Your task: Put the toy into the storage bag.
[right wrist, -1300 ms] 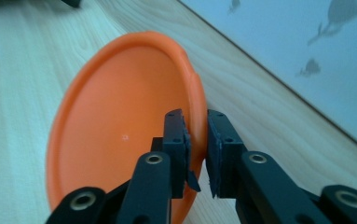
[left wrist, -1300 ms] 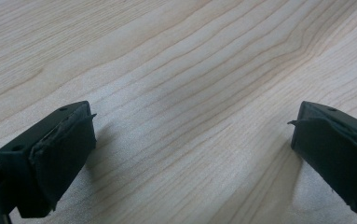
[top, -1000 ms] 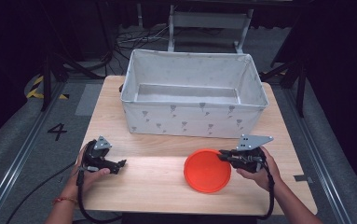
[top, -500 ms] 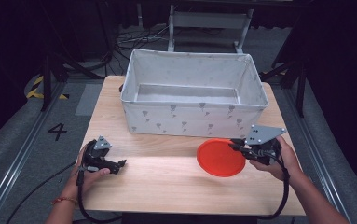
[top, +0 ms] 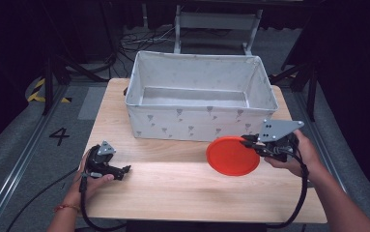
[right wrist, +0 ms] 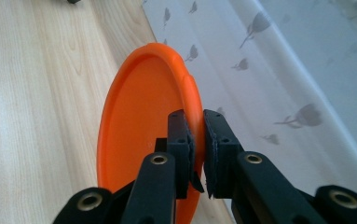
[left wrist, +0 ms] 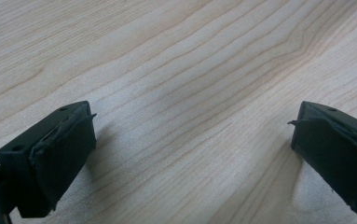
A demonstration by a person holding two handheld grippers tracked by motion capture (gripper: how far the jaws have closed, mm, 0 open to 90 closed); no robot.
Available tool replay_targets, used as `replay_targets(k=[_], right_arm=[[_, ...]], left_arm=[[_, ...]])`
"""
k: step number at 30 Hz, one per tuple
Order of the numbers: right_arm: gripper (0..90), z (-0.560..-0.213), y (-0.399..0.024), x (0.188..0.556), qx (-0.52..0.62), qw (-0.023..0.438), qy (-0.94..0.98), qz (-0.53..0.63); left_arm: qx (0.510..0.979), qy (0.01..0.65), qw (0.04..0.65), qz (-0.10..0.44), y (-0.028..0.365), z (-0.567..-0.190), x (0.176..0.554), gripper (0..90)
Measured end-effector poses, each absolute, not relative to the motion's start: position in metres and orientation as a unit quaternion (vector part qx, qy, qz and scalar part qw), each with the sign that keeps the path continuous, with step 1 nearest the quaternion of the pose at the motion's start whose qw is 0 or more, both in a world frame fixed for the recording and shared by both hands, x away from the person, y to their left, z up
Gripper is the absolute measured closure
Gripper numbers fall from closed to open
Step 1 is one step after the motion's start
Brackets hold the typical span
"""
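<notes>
An orange plate (top: pixel 233 155) hangs above the wooden table (top: pixel 173 188), just in front of the white fabric bin (top: pixel 199 99). My right gripper (top: pixel 248 142) is shut on the plate's right rim. In the right gripper view the two jaws pinch the plate's edge (right wrist: pixel 196 122), with the plate (right wrist: pixel 139 126) turned on its side and the bin's patterned wall (right wrist: pixel 278 79) close beside it. My left gripper (top: pixel 124 170) rests on the table at the front left. Its jaws stand open in the left gripper view, the fingertips (left wrist: pixel 69 140) wide apart over bare wood with nothing between them.
The bin is open-topped and takes up the back half of the table. A cable (top: pixel 298 203) trails from the right gripper along the forearm. Dark floor with rails and a painted number 4 (top: pixel 59 136) surrounds the table.
My right gripper has lifted the orange plate off the table and carried it up and toward the bin's front wall. The left gripper has stayed where it was.
</notes>
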State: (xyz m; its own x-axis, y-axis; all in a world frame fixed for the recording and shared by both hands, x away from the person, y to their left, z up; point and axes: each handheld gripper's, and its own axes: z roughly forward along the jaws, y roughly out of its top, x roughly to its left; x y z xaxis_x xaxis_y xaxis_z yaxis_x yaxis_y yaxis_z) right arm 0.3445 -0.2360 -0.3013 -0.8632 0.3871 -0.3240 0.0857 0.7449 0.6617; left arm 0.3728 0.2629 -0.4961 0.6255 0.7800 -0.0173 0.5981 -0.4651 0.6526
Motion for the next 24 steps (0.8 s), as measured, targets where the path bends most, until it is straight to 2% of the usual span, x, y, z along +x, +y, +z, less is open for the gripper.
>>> replay_targets(k=[8,24], right_arm=[[82.2,-0.264,-0.244,0.348,0.128,0.239,0.904,0.332],[82.1,-0.219,-0.257,0.354,0.128,0.263,0.897,0.331]], left_arm=[[0.844,0.408,0.317,0.144,0.263,-0.496,0.373,0.1],[0.844,0.408,0.317,0.143,0.263,-0.496,0.373,0.1]])
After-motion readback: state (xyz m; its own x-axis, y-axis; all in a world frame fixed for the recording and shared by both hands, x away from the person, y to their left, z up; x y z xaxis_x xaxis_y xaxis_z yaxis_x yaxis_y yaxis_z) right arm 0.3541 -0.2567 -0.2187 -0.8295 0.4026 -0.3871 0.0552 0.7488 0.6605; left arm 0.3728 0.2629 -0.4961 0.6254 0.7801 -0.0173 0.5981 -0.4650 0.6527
